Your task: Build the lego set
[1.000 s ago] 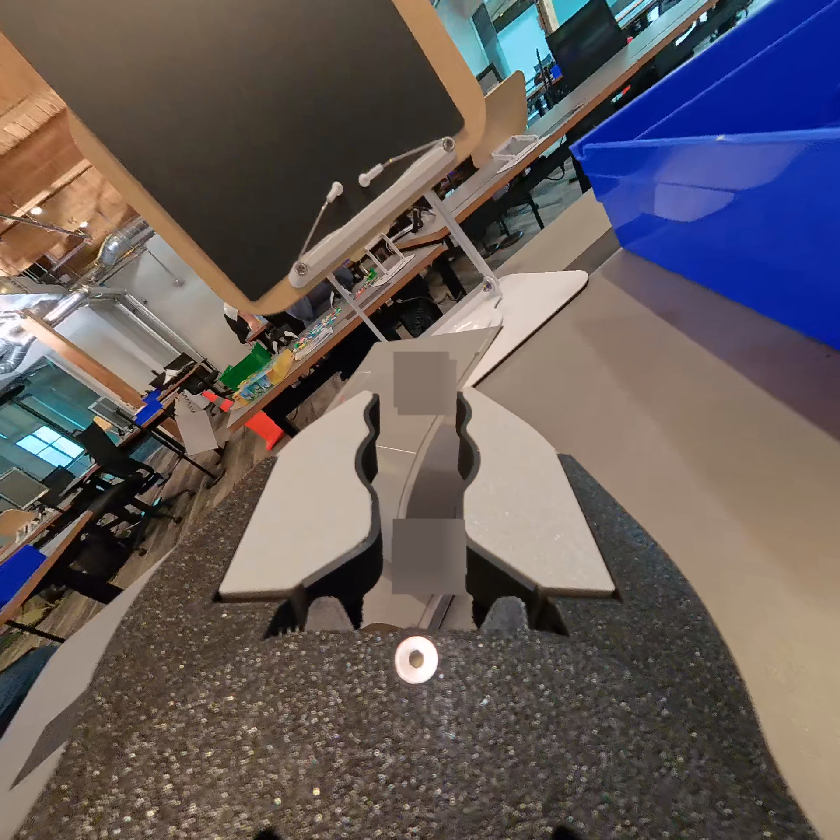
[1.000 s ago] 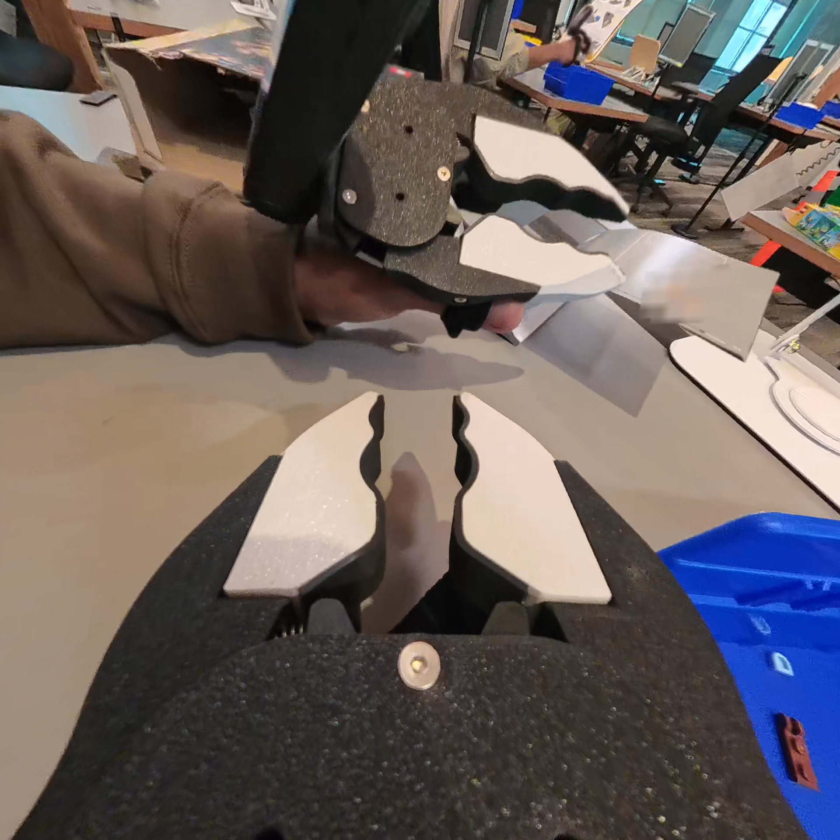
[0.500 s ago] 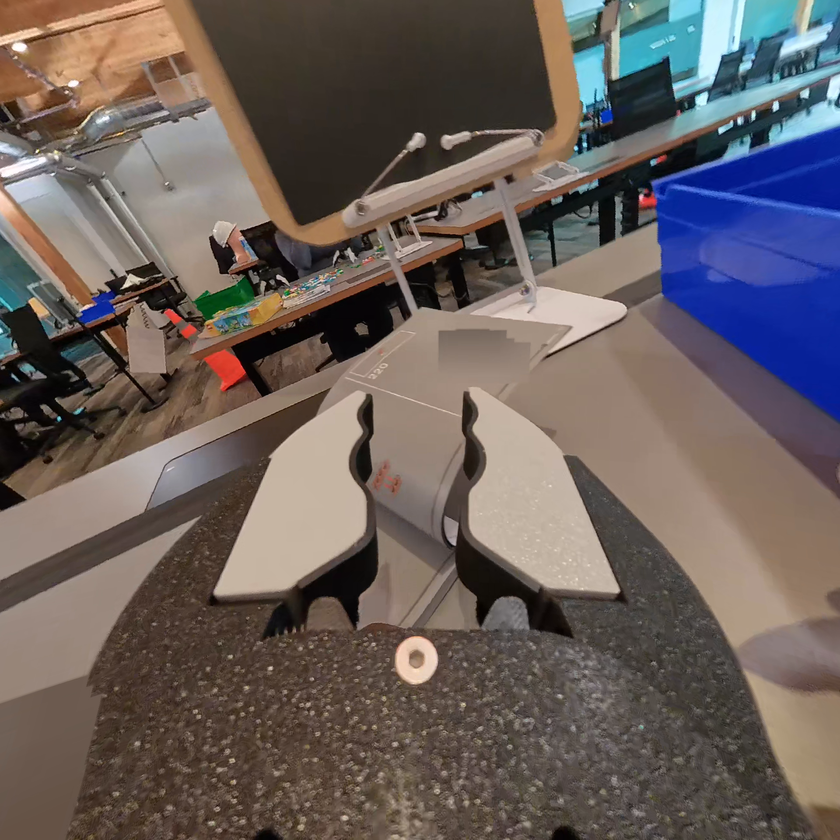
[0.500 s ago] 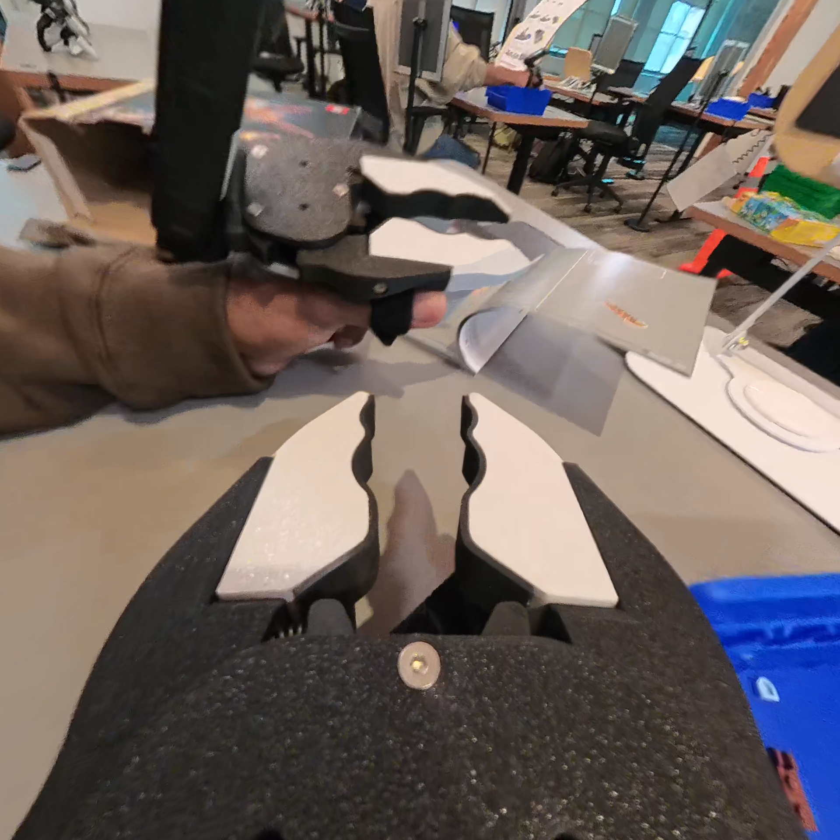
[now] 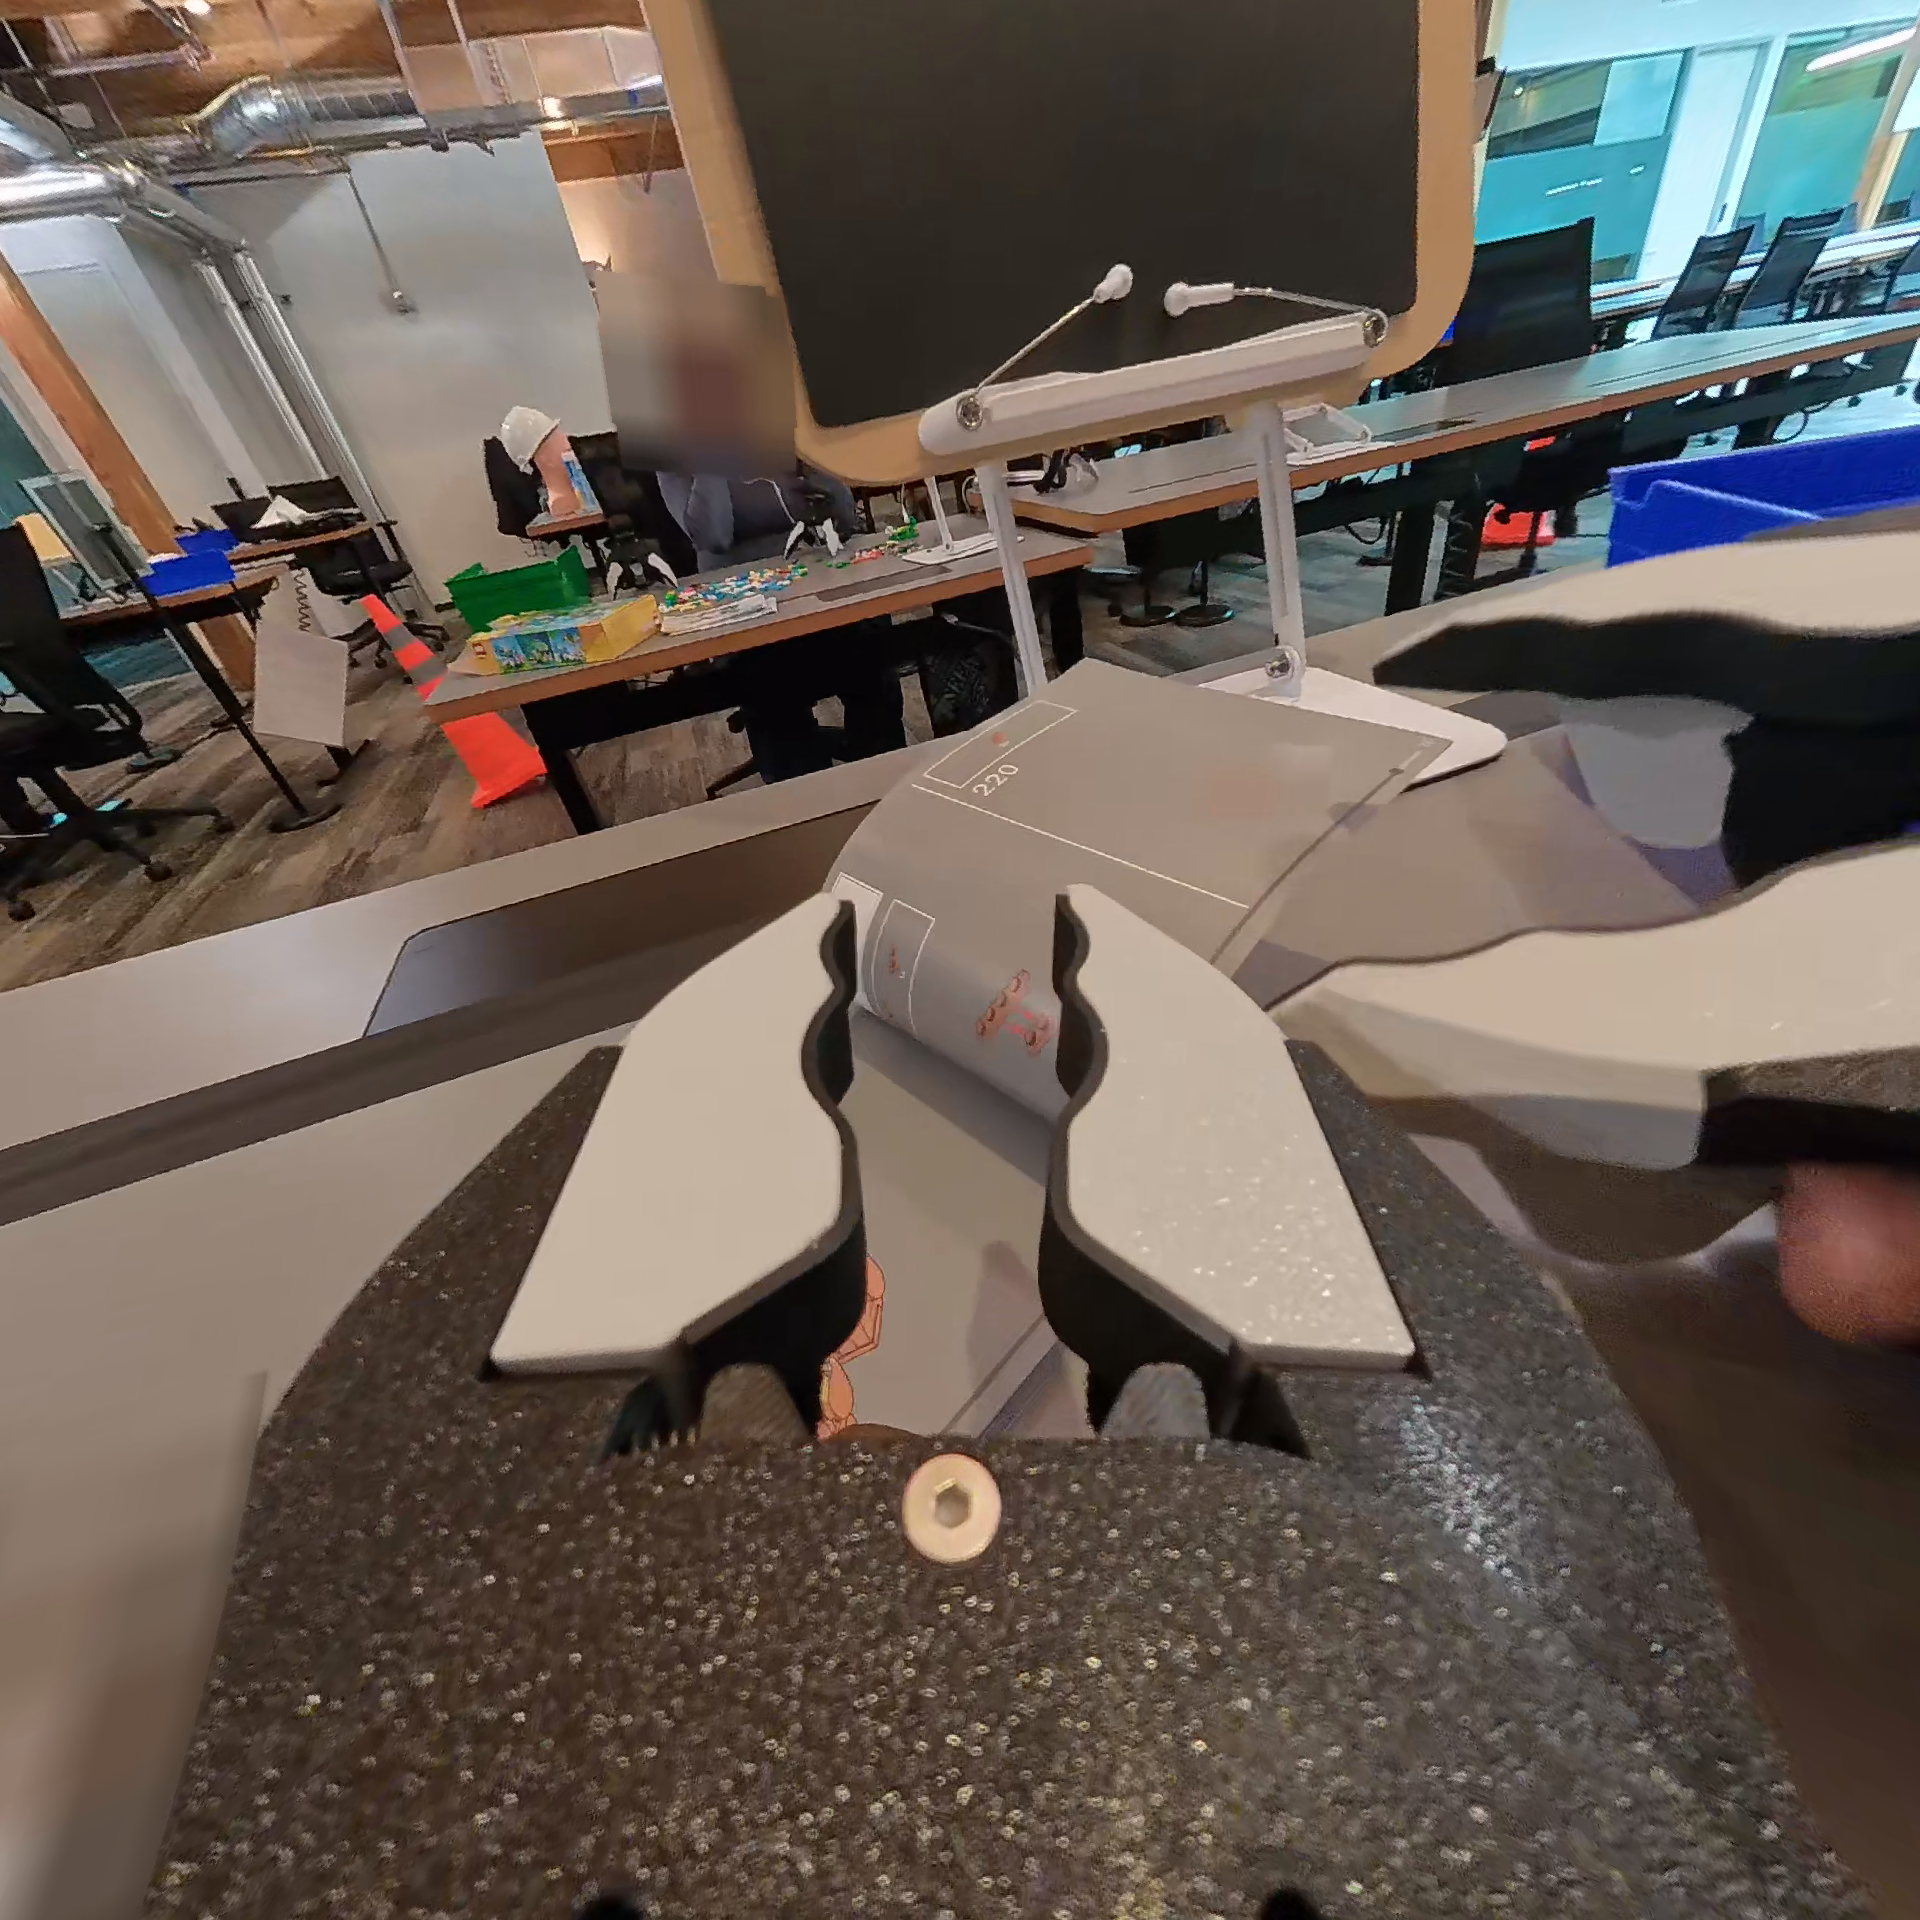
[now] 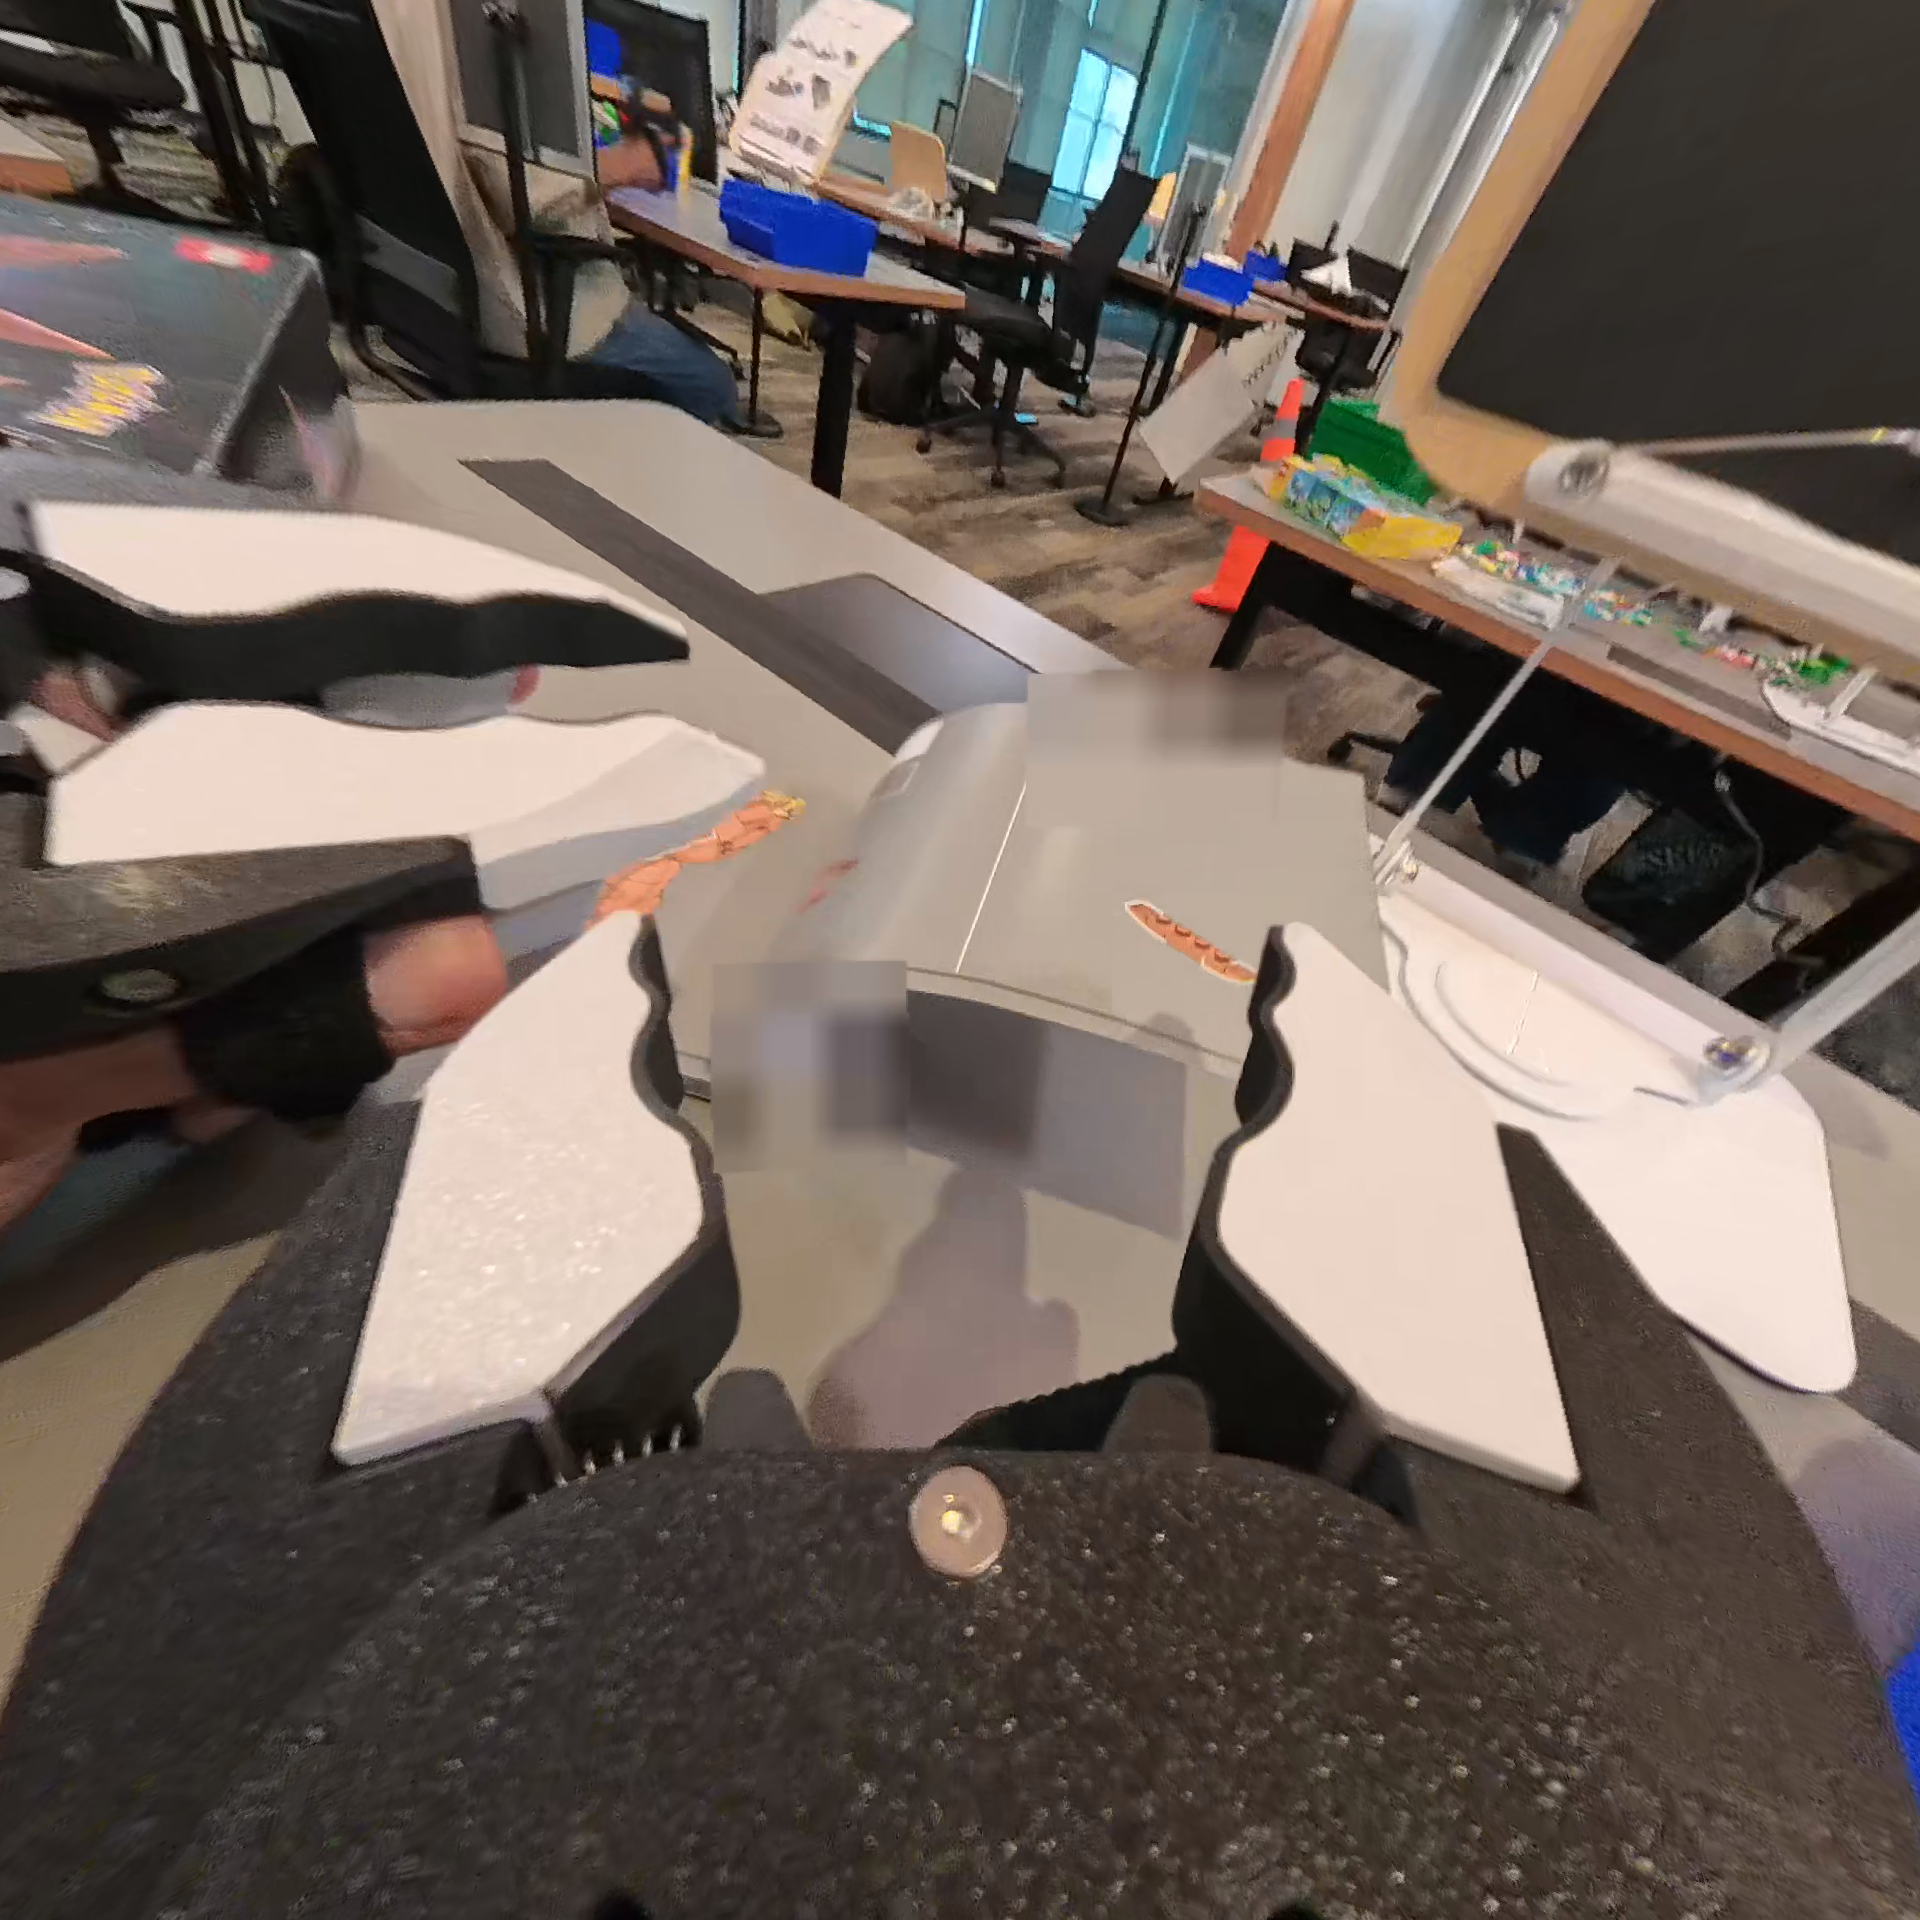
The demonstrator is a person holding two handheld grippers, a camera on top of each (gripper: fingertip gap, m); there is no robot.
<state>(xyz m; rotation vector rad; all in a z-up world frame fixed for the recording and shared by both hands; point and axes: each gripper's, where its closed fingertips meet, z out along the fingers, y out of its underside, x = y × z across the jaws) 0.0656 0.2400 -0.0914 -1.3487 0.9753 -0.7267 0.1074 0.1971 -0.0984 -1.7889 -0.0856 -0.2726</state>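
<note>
Grey booklet (image 5: 1143,821) lies open on the table (image 5: 208,1143), one page curling up. Left gripper (image 5: 951,961) sits over it with fingers (image 5: 727,1122) part-way apart; the curled page rises between them, and contact with the pads cannot be told. Right gripper (image 6: 956,997) hovers just beside, fingers (image 6: 1382,1174) spread wide, nothing between them. White stand base (image 6: 1683,1205) sits right of the booklet; blue bin (image 5: 1766,509) beyond.

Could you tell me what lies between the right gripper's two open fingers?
In the right wrist view, the grey booklet, its page curling, shows between the right gripper's spread fingers, untouched by either.
</note>
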